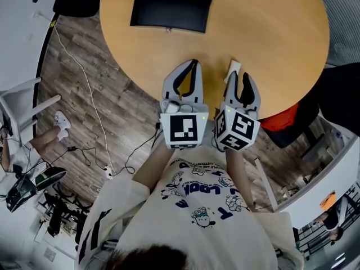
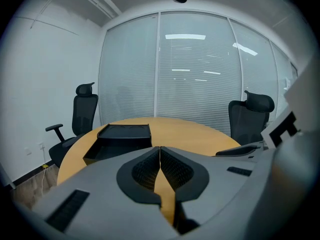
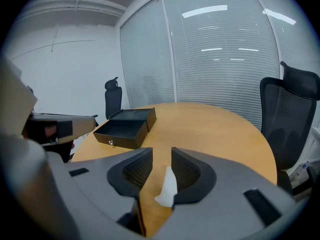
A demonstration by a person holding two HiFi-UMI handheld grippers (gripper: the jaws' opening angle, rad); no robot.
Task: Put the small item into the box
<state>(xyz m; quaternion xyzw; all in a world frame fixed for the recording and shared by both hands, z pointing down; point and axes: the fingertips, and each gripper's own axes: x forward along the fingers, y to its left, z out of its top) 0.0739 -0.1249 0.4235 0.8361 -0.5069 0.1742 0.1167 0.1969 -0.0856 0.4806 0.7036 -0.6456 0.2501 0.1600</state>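
A small white item (image 1: 233, 68) lies near the front edge of the round wooden table (image 1: 270, 32). My right gripper (image 1: 238, 79) stands open around it. In the right gripper view the white item (image 3: 167, 186) sits between the jaws of that gripper (image 3: 161, 156) and leans against the right pad, with a gap on its left side. The open black box (image 1: 171, 4) stands at the far side of the table, seen also as the black box (image 3: 125, 126) ahead and to the left. My left gripper (image 1: 193, 66) is shut and empty beside the right one, pointing at the box (image 2: 122, 136).
Black office chairs (image 2: 82, 114) (image 3: 290, 119) stand around the table before a glass wall with blinds. White cables (image 1: 90, 117) run over the wooden floor at the left. A red-orange object (image 1: 281, 120) sits under the table edge at the right.
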